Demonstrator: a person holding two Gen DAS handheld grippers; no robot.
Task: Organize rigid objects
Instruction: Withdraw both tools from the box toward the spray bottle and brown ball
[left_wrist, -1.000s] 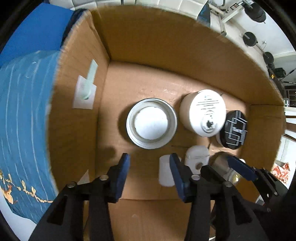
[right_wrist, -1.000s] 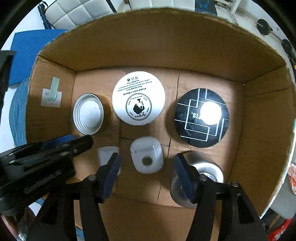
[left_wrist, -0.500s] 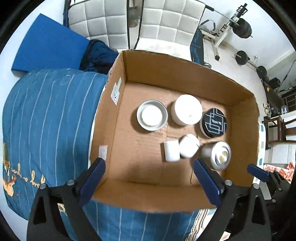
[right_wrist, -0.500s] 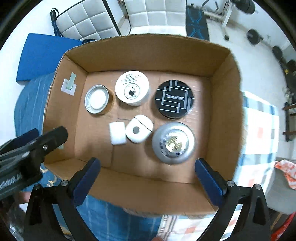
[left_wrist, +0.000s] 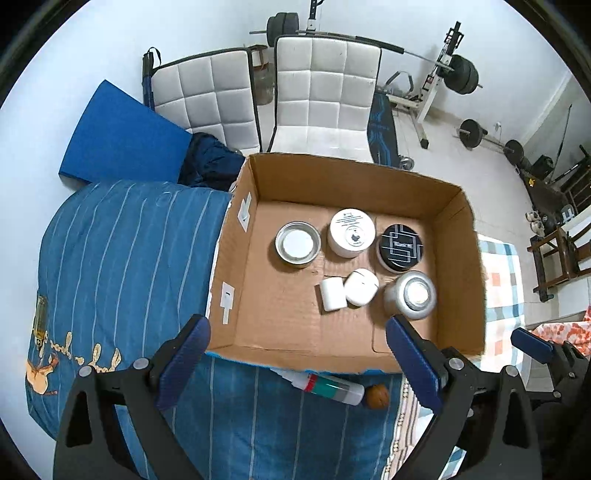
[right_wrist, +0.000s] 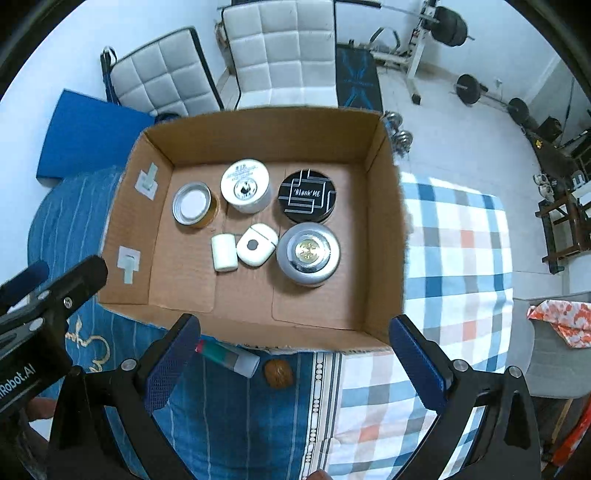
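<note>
An open cardboard box (left_wrist: 458, 266) (right_wrist: 384, 236) sits on the bed. Inside stand a silver-lidded jar (left_wrist: 297, 243) (right_wrist: 192, 203), a white cream jar (left_wrist: 352, 230) (right_wrist: 245, 184), a black patterned tin (left_wrist: 400, 247) (right_wrist: 307, 195), a silver round tin (left_wrist: 414, 293) (right_wrist: 308, 253), a white earbud case (left_wrist: 361, 286) (right_wrist: 256, 243) and a small white cylinder (left_wrist: 331, 294) (right_wrist: 223, 252). My left gripper (left_wrist: 297, 360) and right gripper (right_wrist: 293, 362) are both open wide and empty, high above the box's near edge.
A glue stick (left_wrist: 330, 386) (right_wrist: 229, 356) and a walnut (left_wrist: 377, 396) (right_wrist: 278, 373) lie on the blue striped bedspread (left_wrist: 122, 258) in front of the box. A checked blanket (right_wrist: 458, 251) is at right. White padded chairs (left_wrist: 325, 88) and weight equipment (left_wrist: 458, 74) stand behind.
Both grippers have lifted up and back out of the box and opened wide. The whole box, the bed and the room have come into view.
</note>
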